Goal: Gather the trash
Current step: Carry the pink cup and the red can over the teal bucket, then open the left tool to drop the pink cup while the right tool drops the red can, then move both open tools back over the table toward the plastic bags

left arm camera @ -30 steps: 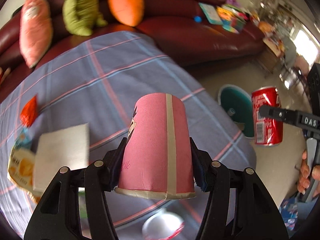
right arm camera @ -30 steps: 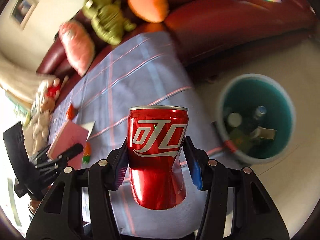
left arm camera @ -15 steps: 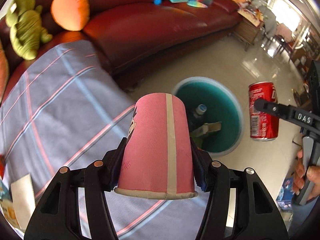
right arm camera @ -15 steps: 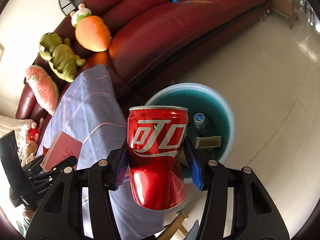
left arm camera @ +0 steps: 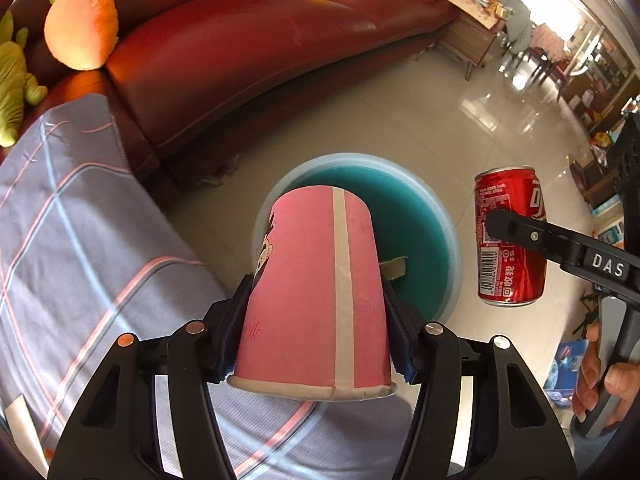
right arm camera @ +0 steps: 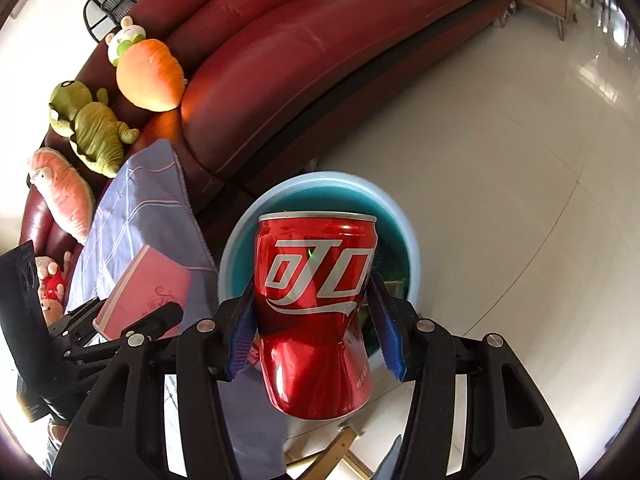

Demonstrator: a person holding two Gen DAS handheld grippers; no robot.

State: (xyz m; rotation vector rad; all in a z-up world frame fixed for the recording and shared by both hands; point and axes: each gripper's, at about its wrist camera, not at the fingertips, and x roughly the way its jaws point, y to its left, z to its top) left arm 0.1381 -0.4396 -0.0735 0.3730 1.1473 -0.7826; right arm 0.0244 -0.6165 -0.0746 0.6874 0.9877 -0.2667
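My left gripper is shut on an upside-down pink paper cup and holds it in the air over the near rim of a light blue bin with a teal inside. My right gripper is shut on a dented red cola can, held above the same bin. The can and the right gripper's finger also show at the right of the left wrist view. Some trash lies in the bin, mostly hidden by the cup and the can.
A table with a blue checked cloth is at the left, next to the bin. A dark red sofa with plush toys runs behind. The tiled floor spreads to the right.
Both grippers have swung right, away from the table, and now hold the cup and the can over the bin. Both holds are unchanged.
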